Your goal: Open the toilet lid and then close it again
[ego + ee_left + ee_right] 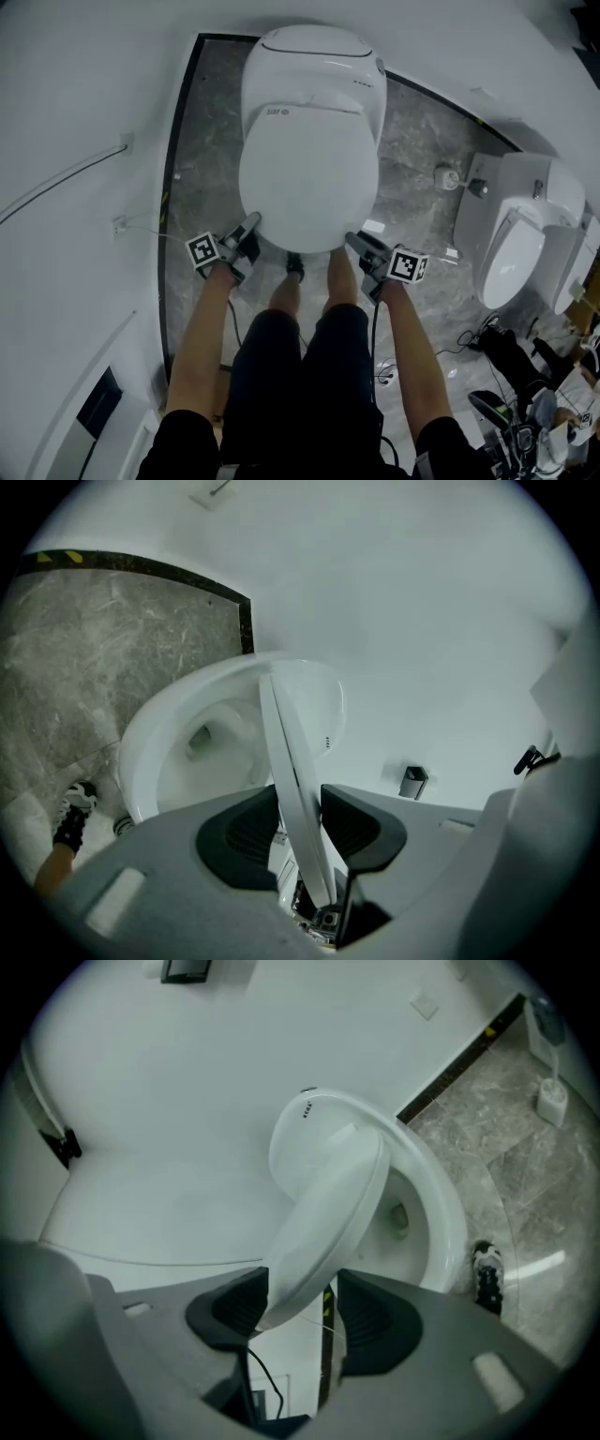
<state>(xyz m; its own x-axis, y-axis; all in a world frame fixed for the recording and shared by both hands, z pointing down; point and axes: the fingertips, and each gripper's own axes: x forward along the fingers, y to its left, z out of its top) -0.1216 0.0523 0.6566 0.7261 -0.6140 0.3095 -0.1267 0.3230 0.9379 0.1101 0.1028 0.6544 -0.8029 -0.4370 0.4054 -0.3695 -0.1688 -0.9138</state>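
The toilet lid (309, 178) is hanging half-raised over the bowl (202, 752), its front edge between both sets of jaws. The left gripper (251, 225) is pinching it. The right gripper (361, 244) is gaping, with only one pad touching. That glossy edge is likely risking a slip and slam. Grey marble floor (412, 141) and white walls are surrounding it.

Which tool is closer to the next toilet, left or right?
Right. The right tool is at the toilet lid edge nearest the next toilet; the left tool is across the lid, farther away.
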